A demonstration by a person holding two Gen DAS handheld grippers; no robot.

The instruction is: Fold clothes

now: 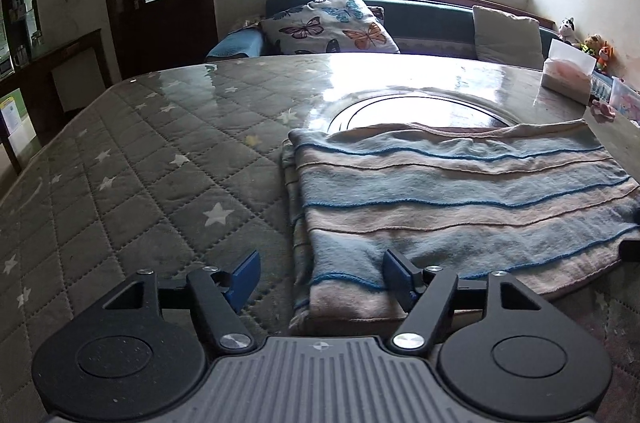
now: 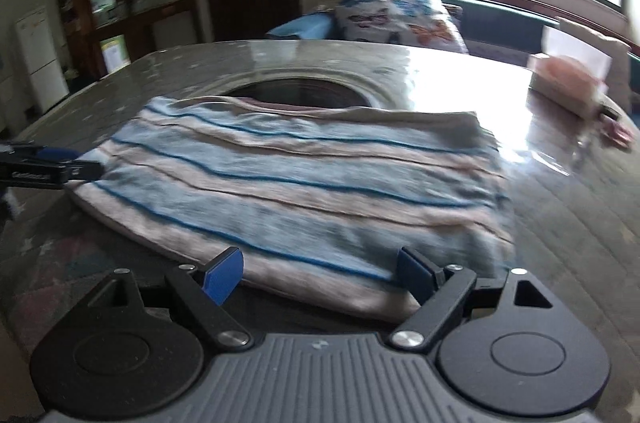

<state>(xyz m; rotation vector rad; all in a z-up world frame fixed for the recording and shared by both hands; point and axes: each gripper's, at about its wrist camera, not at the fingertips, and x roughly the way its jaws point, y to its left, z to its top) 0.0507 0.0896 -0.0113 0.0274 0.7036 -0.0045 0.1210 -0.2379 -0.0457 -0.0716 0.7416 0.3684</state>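
A folded garment with light blue and beige stripes (image 1: 460, 199) lies flat on the quilted star-patterned table cover (image 1: 140, 175). It also shows in the right wrist view (image 2: 296, 191), a little blurred. My left gripper (image 1: 320, 275) is open and empty, just above the garment's near left corner. My right gripper (image 2: 320, 273) is open and empty at the garment's near edge. The left gripper's fingers (image 2: 52, 165) show at the garment's left edge in the right wrist view.
A round dark recess (image 1: 420, 111) sits in the table behind the garment. A tissue box (image 1: 568, 75) and small toys (image 1: 596, 51) stand at the far right. A butterfly cushion (image 1: 332, 23) lies on the sofa beyond the table.
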